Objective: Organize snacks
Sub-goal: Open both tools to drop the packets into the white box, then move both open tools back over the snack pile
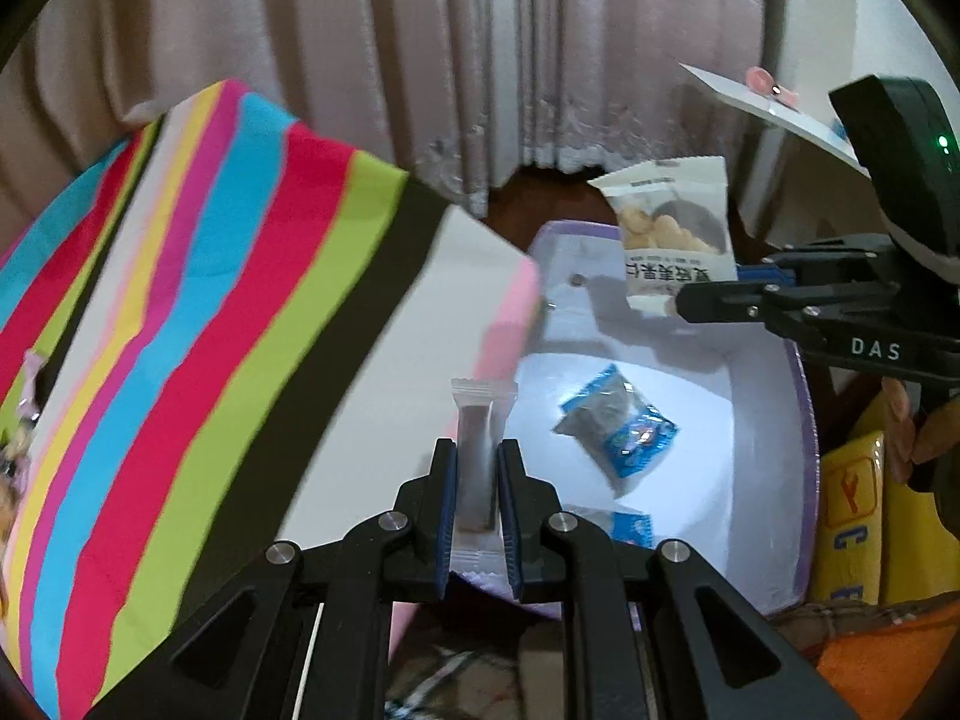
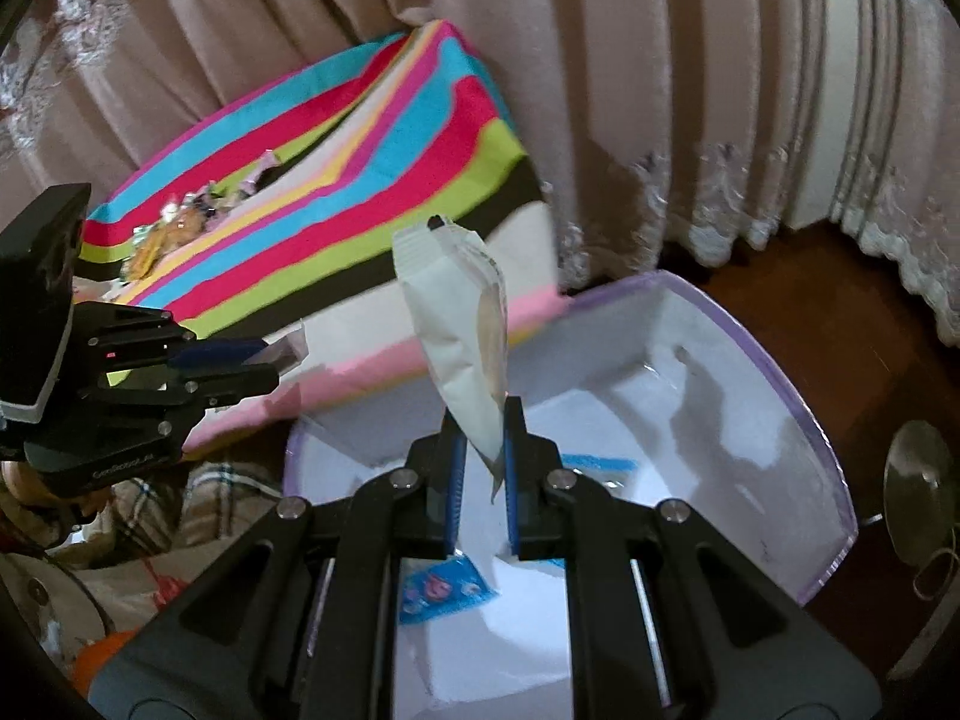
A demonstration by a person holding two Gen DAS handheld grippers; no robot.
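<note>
Left tool (image 1: 477, 480): clamped on a slim clear-wrapped snack bar (image 1: 478, 450), held upright at the near rim of the white bin (image 1: 774, 480).
Right tool (image 2: 483, 456): pinching a white snack pouch (image 2: 456, 330) by its corner, above the bin.
Left view only: the pouch's printed front, a blue packet (image 1: 618, 420) on the bin floor ahead of the tool.
Right view only: loose snacks (image 2: 180, 222) on the striped cloth (image 2: 360, 180), beyond the left tool.
Behind: curtains (image 2: 600, 90).
</note>
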